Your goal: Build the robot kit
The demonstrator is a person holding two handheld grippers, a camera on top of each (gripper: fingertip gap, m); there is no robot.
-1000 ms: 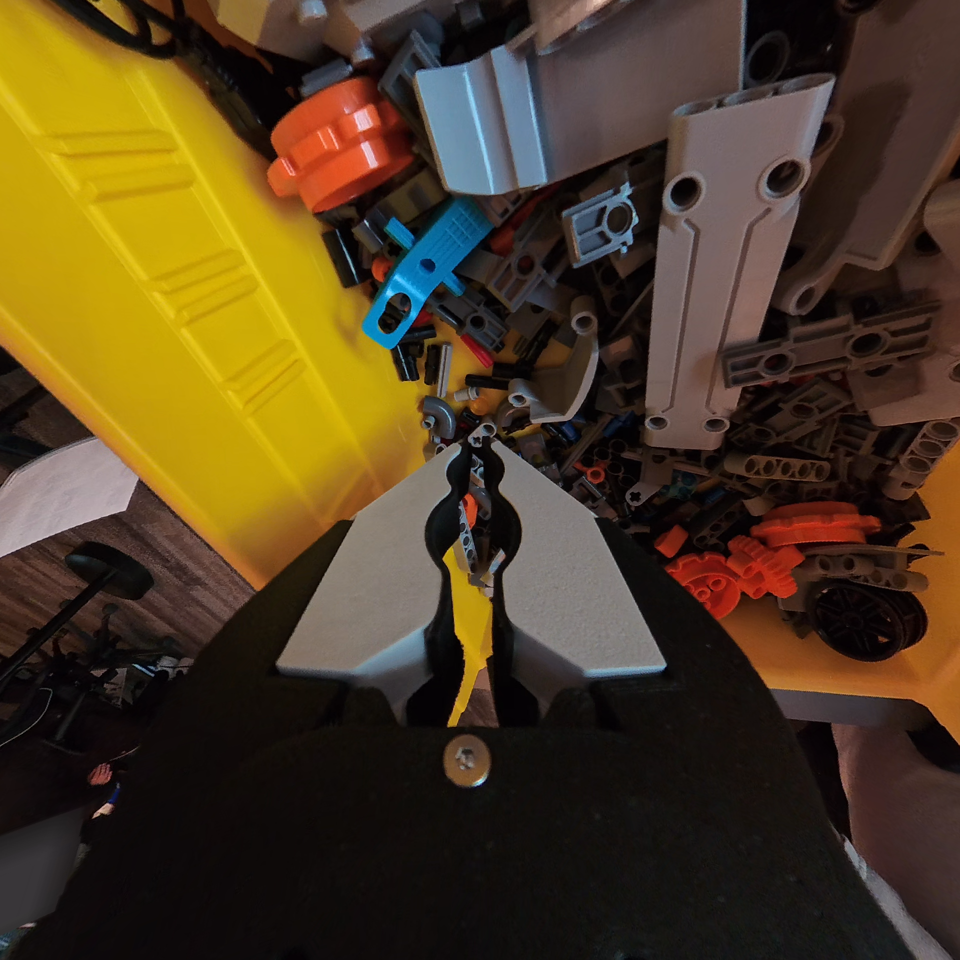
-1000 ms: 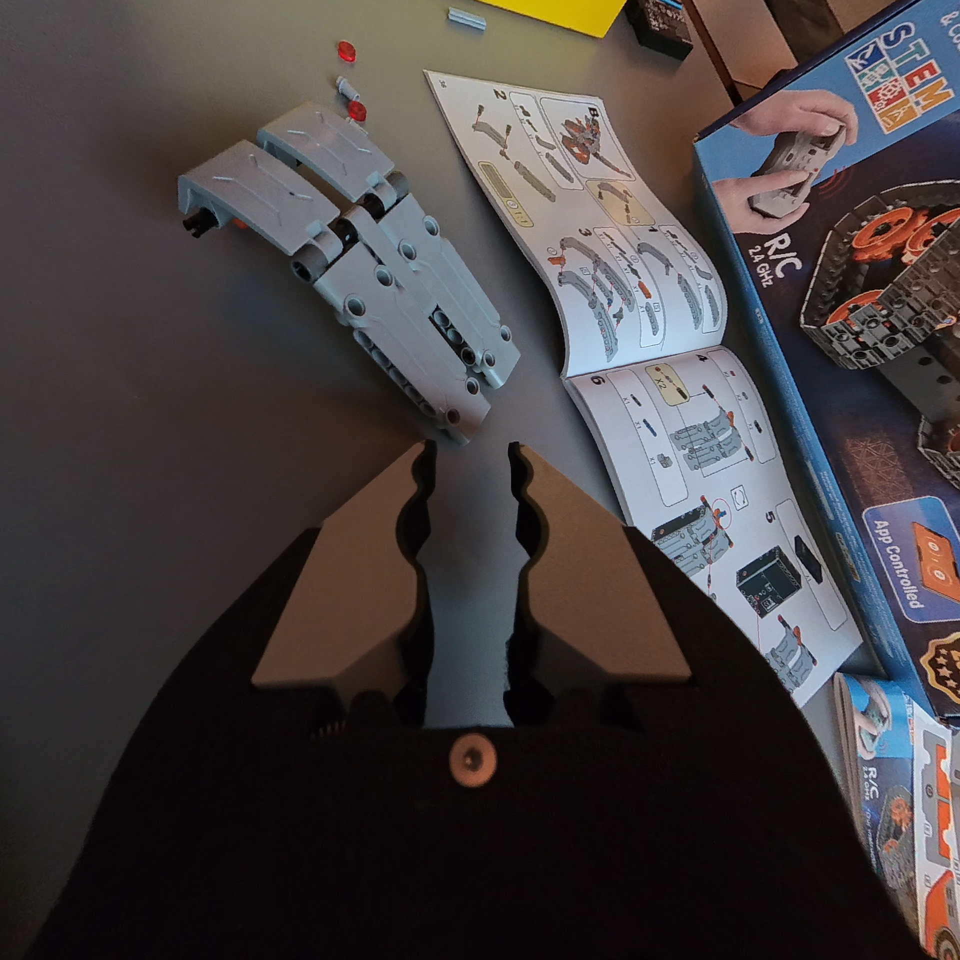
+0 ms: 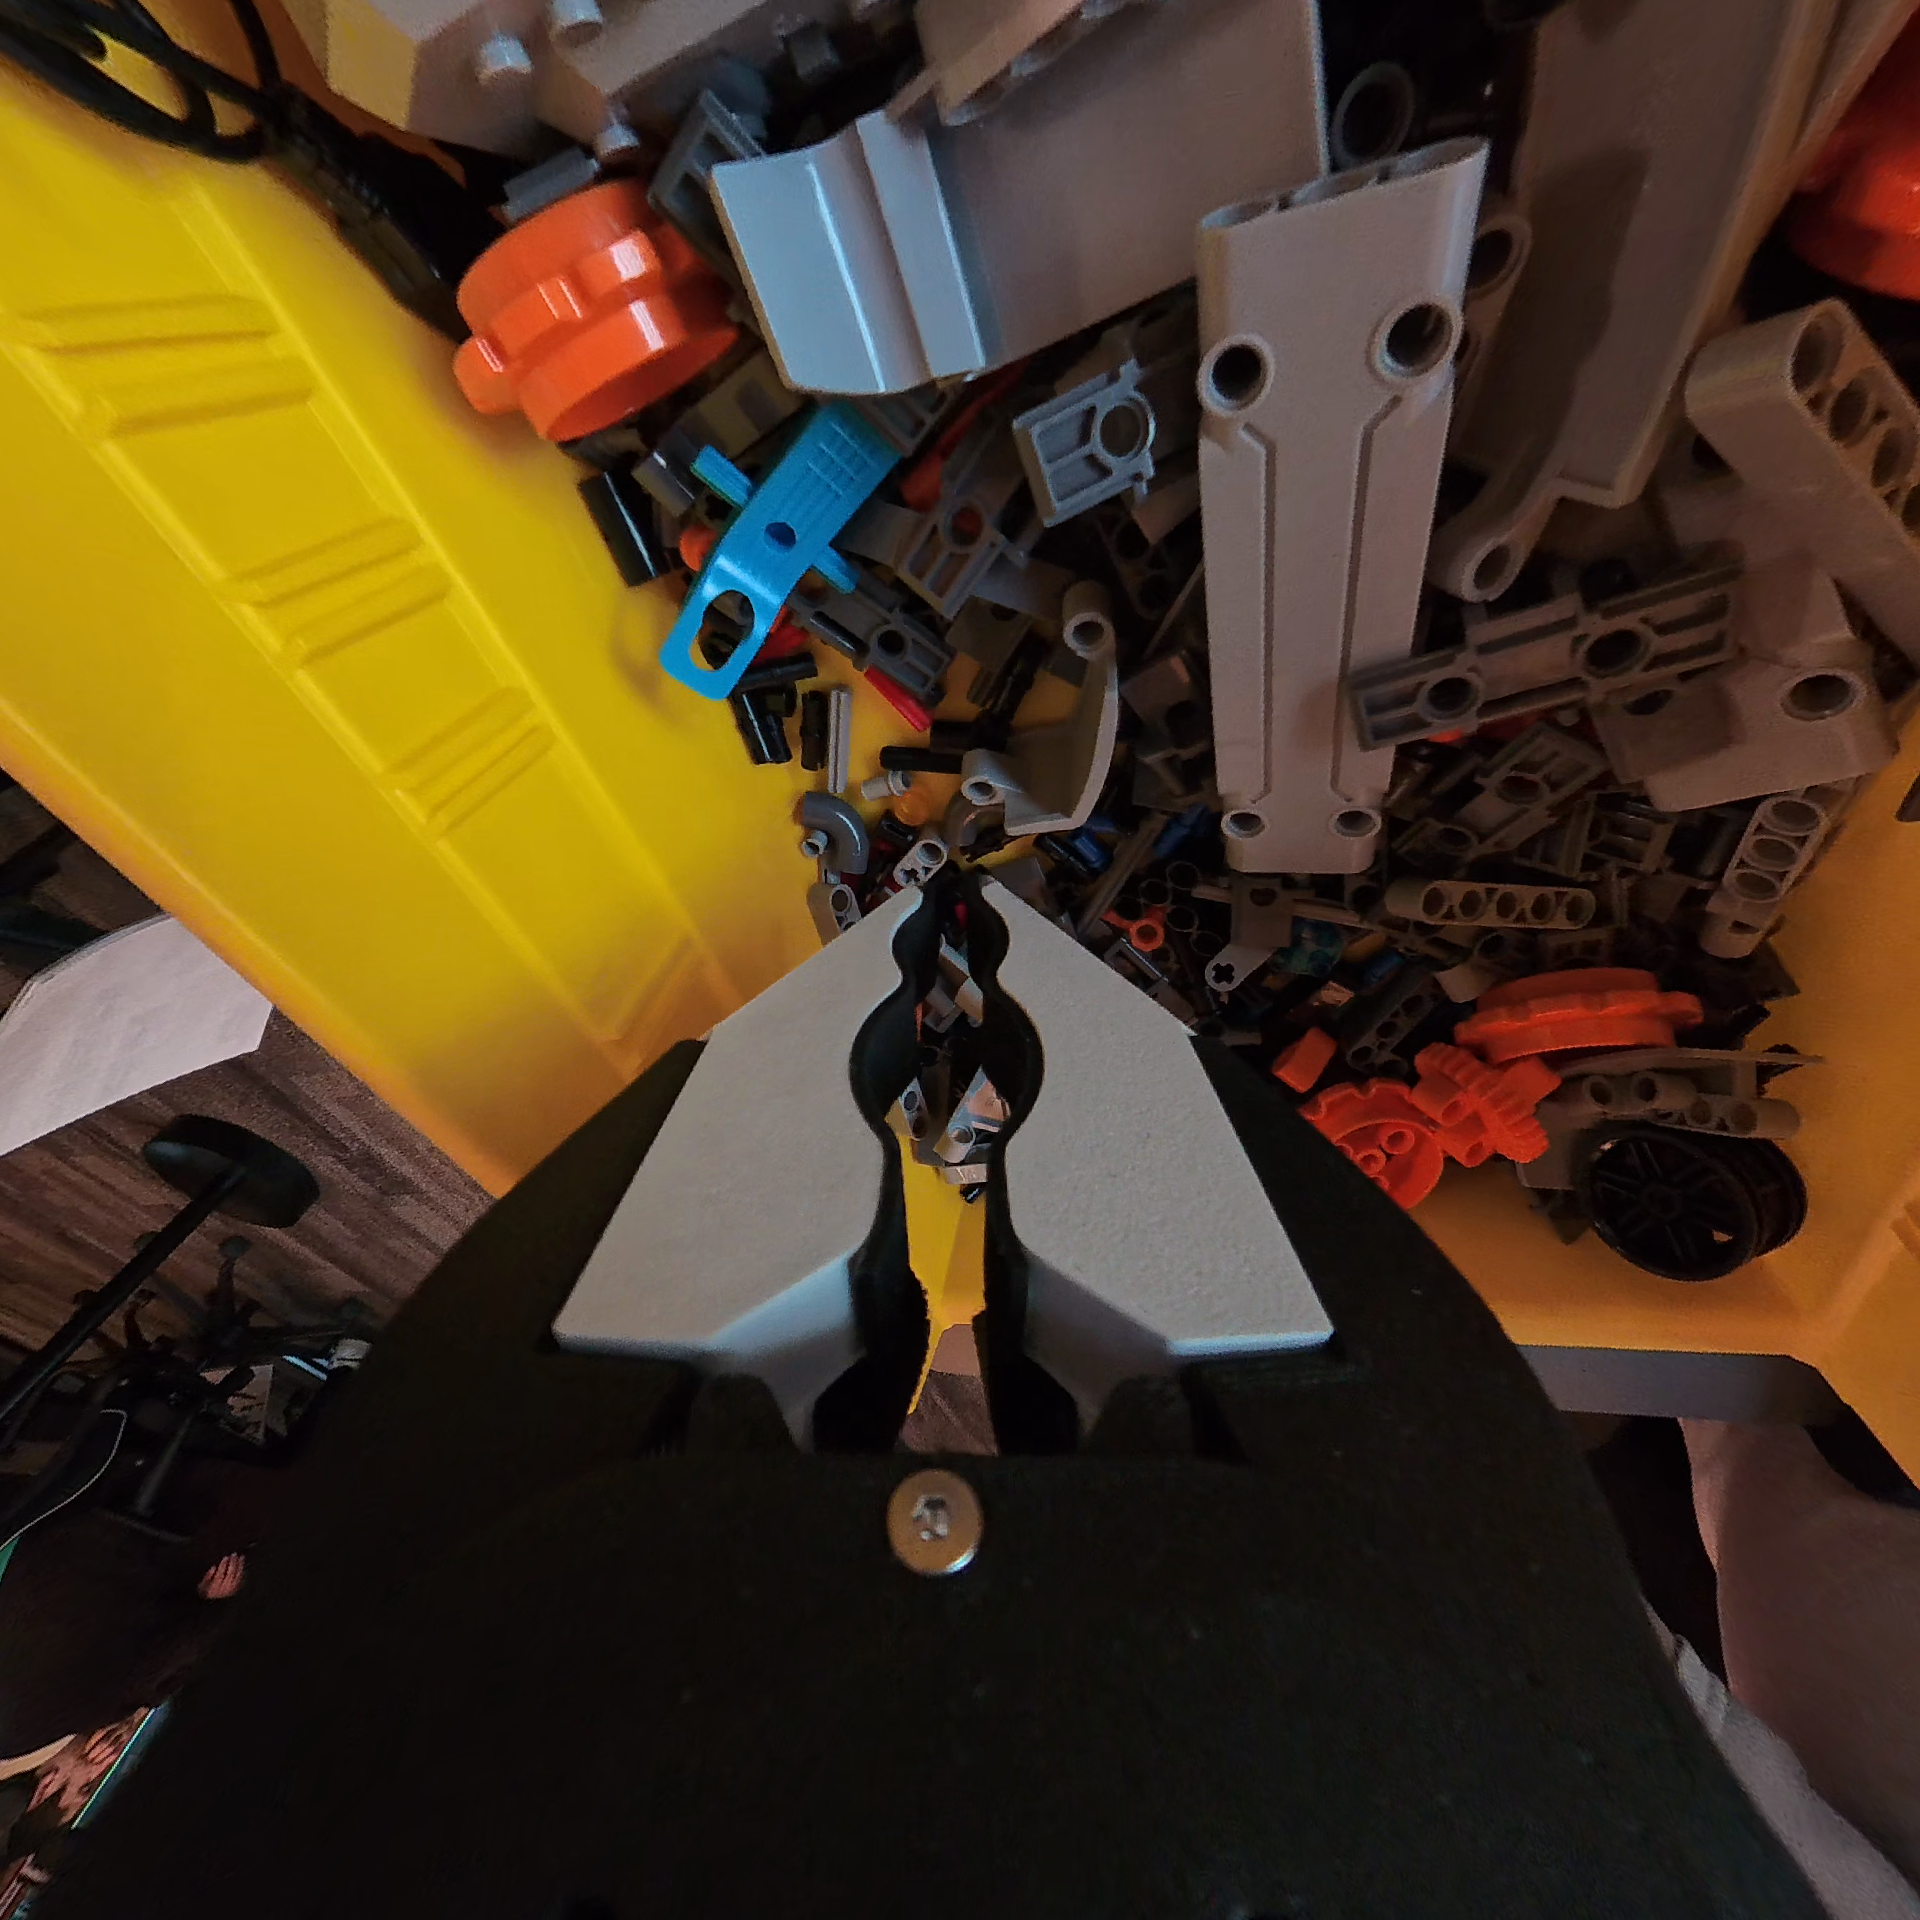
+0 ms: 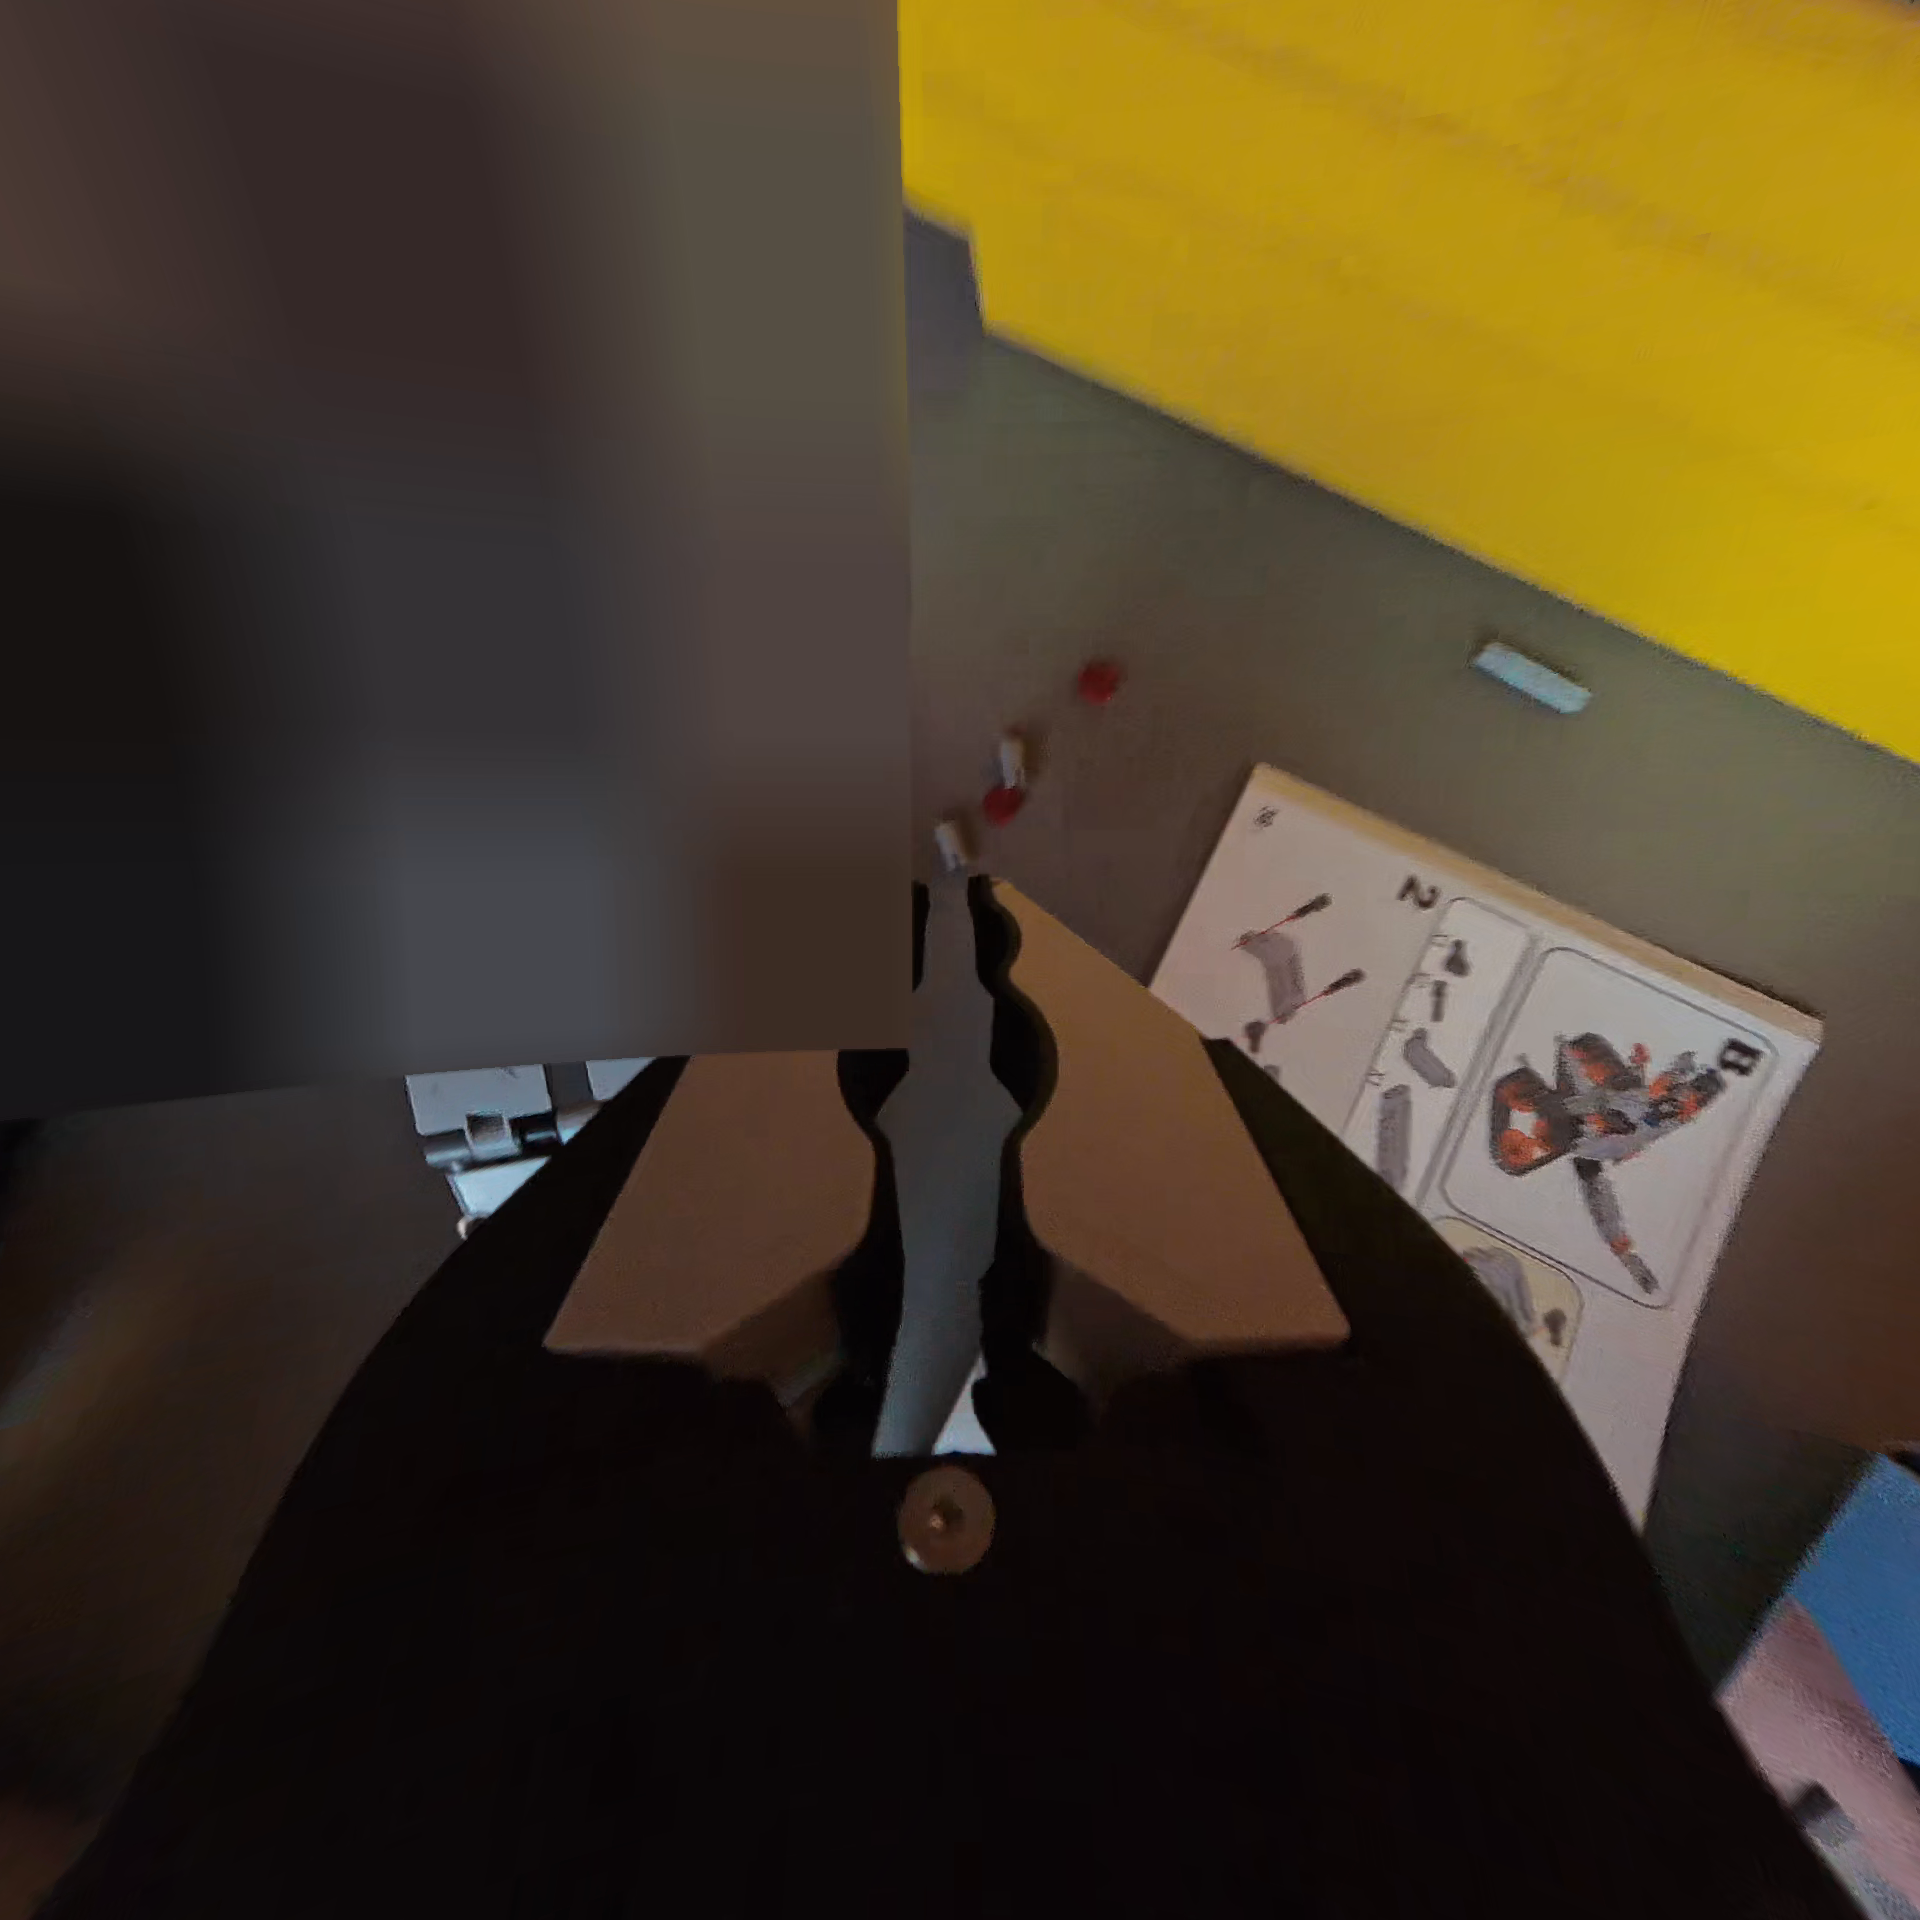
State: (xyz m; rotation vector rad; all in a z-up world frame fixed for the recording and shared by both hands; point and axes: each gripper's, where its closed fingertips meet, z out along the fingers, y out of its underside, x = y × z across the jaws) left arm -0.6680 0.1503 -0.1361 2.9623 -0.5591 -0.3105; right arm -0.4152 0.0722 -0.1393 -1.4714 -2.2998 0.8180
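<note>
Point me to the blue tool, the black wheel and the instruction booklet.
blue tool [image 3: 774, 551]: left wrist view, its flat handle.
black wheel [image 3: 1673, 1205]: left wrist view, spoked face.
instruction booklet [image 4: 1558, 1060]: right wrist view, open page.

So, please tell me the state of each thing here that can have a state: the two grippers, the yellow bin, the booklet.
left gripper: shut, tips in the loose parts
right gripper: nearly shut, holding nothing visible
yellow bin: open, holding mixed building parts
instruction booklet: open, flat on the table

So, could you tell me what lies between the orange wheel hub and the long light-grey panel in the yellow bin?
In the left wrist view, a curved grey shell piece lies between the orange wheel hub and the long light-grey panel.
</note>
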